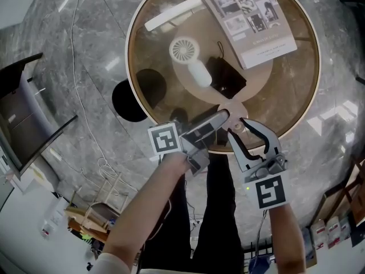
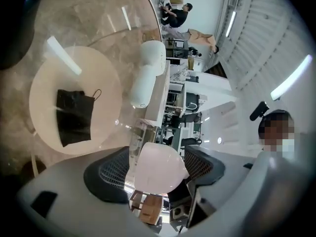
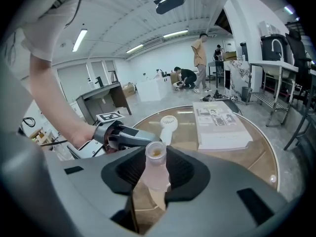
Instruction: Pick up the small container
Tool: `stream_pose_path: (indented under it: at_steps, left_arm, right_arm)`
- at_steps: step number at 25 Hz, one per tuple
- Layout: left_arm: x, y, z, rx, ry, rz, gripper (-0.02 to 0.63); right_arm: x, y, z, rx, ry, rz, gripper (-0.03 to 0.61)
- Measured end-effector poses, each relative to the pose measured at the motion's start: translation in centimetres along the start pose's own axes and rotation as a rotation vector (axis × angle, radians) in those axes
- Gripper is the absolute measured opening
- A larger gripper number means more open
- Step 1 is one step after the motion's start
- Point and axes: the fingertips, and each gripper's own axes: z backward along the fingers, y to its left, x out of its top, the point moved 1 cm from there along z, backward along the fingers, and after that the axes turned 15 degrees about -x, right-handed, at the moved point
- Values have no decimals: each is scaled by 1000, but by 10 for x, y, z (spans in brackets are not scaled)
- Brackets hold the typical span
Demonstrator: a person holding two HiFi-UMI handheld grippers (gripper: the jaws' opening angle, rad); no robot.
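Grey marble floor (image 1: pixel 68 50) runs beneath a round, glass-topped bench (image 1: pixel 285 96), with a pale disc (image 2: pixel 47 98) showing at its middle. On the bench lie a book (image 1: pixel 251 16) at the far side, a white hand fan (image 1: pixel 191 59) and, just beside the fan, a flat black pouch (image 1: pixel 227 76). The pouch lies limp, and what it holds cannot be made out.

At the near rim of the bench the two tools meet tip to tip. The right hand-held gripper (image 1: pixel 237 128) is clamped on the small container (image 3: pixel 156 164), a pale, translucent little bottle gripped around its body between the two dark ribbed pads. It is held off the glass, its neck rising clear of the jaws and its mouth facing that gripper's camera. The mouth is uncapped, and something yellowish shows down inside the neck. Whether this is liquid or residue cannot be told.

The left hand-held gripper (image 1: pixel 222 116) points roughly level toward the bottle, close beside it. Its jaws stand wide and are closed on a rounded, whitish cap (image 2: pixel 159 168), which sits between the pads and touches both, clear of the bench.
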Motion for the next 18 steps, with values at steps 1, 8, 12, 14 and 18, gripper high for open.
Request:
stream_pose_path:
  at_steps: [1,8,12,14,18]
  left_arm:
    - [-1,-3,-2,-29,-1,13,347]
    - [-9,-28,-8,-203,16,78,328]
    - [-12,-48,-9,-292,34,108,322]
    - [-13,-56,-11,-303,42,107,325]
    - [-15,-78,-8,-305,56,100,320]
  right_arm:
    - [1,2,0,5,1,2,141]
    - [18,13,14,24,1,-10,140]
    - [34,18,24,27,-5,-3,138]
    - [40,19,28,22,-14,-1,138]
    - [57,22,39,14,-33,-26,138]
